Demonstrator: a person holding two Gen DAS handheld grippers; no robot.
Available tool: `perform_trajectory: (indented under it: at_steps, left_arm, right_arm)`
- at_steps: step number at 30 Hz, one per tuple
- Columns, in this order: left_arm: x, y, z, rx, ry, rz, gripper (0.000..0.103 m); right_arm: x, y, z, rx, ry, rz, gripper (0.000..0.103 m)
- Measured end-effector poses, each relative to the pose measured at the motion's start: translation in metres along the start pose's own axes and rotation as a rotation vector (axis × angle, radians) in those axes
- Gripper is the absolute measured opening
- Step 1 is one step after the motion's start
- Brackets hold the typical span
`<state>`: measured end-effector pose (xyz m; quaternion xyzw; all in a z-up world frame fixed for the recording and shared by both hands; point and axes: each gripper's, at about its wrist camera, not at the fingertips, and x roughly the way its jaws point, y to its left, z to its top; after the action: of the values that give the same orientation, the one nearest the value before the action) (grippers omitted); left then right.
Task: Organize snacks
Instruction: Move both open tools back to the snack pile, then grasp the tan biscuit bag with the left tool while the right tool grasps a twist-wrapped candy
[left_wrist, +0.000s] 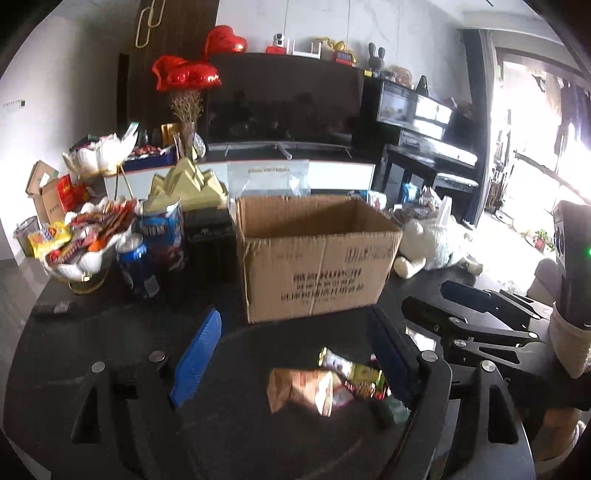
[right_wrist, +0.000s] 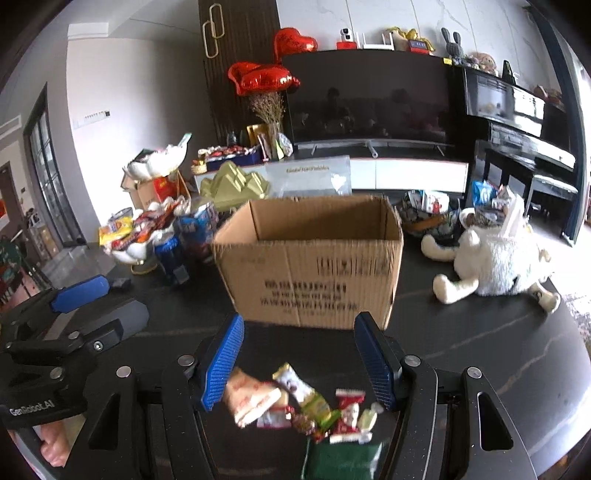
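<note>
I see my left gripper (left_wrist: 291, 354) at the bottom of its frame with its 2 blue pads (left_wrist: 197, 360) spread wide apart, nothing pressed between them. The snack pile (left_wrist: 325, 384) lies on the dark table (left_wrist: 110, 332) low in the centre, between those pads but untouched. My right gripper (right_wrist: 299, 362) also stands parted, its pads clear of the same snack pile (right_wrist: 306, 410) at lower centre of its view. The open cardboard box (right_wrist: 314, 258) sits mid-frame just beyond the snacks, a white plush toy (right_wrist: 495, 262) to its right, a heaped snack bowl (right_wrist: 136, 232) at left.
</note>
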<state>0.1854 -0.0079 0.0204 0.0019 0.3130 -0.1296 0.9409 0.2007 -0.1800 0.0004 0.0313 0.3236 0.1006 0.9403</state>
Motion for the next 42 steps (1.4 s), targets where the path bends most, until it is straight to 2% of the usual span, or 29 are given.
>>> perform_trajectory:
  at_steps: [4, 14, 21, 26, 42]
  left_arm:
    - [0.007, 0.0, -0.019, 0.011, 0.036, -0.002, 0.08]
    - [0.042, 0.004, -0.056, -0.026, 0.162, -0.072, 0.08]
    - [0.062, 0.008, -0.073, -0.051, 0.205, -0.092, 0.079]
    - [0.076, 0.009, -0.082, -0.06, 0.237, -0.107, 0.079]
    - [0.129, 0.023, -0.089, -0.137, 0.324, -0.175, 0.075]
  right_arm:
    - [0.006, 0.002, -0.019, -0.004, 0.041, 0.011, 0.063]
    - [0.033, 0.003, -0.057, -0.005, 0.176, 0.04, 0.063]
    - [0.051, 0.004, -0.074, -0.028, 0.256, 0.042, 0.063]
    - [0.066, 0.003, -0.082, -0.044, 0.311, 0.055, 0.057]
    - [0.1, 0.005, -0.09, -0.095, 0.366, 0.054, 0.045]
